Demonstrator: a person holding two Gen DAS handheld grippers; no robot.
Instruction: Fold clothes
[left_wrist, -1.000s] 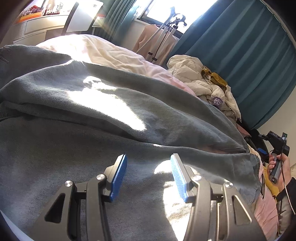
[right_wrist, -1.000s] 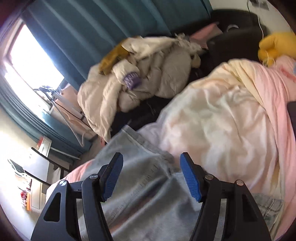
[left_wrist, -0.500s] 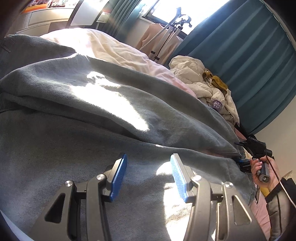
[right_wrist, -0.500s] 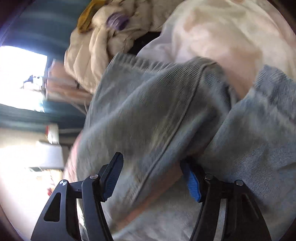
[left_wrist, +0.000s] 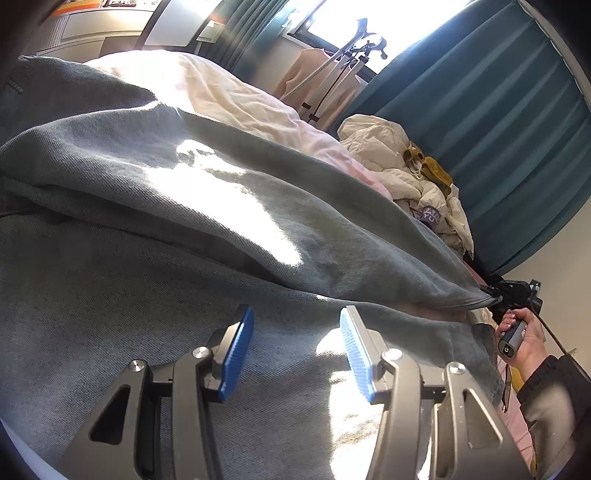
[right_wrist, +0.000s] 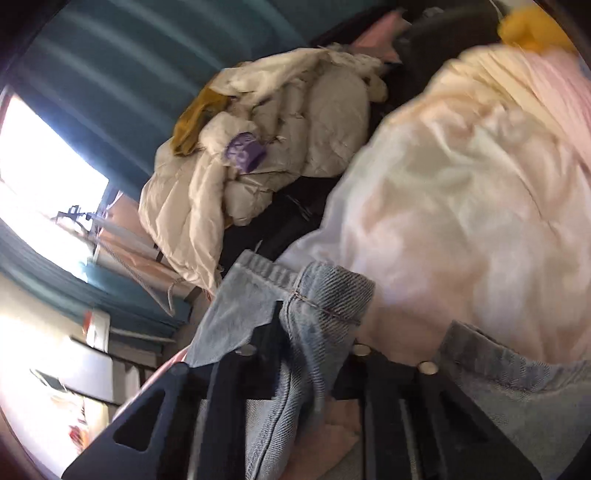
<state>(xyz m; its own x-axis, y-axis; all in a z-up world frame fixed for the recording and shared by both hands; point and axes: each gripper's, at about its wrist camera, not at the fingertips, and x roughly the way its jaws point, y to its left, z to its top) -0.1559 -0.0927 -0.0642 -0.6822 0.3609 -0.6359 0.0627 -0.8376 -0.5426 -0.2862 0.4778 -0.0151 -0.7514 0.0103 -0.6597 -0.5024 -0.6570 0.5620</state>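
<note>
While the jeans (left_wrist: 155, 280) are lying spread across the bed (left_wrist: 221, 92), filling most of the left wrist view, one leg is rising in a long sunlit ridge toward its hem at the far right. The denim is looking thick and heavy for cloth, soft enough to drape yet stiff enough to hold a crease; I judge it will be dragging on the bedding rather than sliding, so taking it at doubled, stitched edges such as hem or waistband should be giving the firmest hold. The right gripper (right_wrist: 295, 332) is doing just that: its jaws are clamped on the bunched hem, denim puckering between them, and in the left wrist view it (left_wrist: 513, 291) is sitting at the ridge's tip. The left gripper (left_wrist: 295, 350) is hovering low over the flat leg, its blue pads (left_wrist: 236, 354) parted and gripping nothing.
</note>
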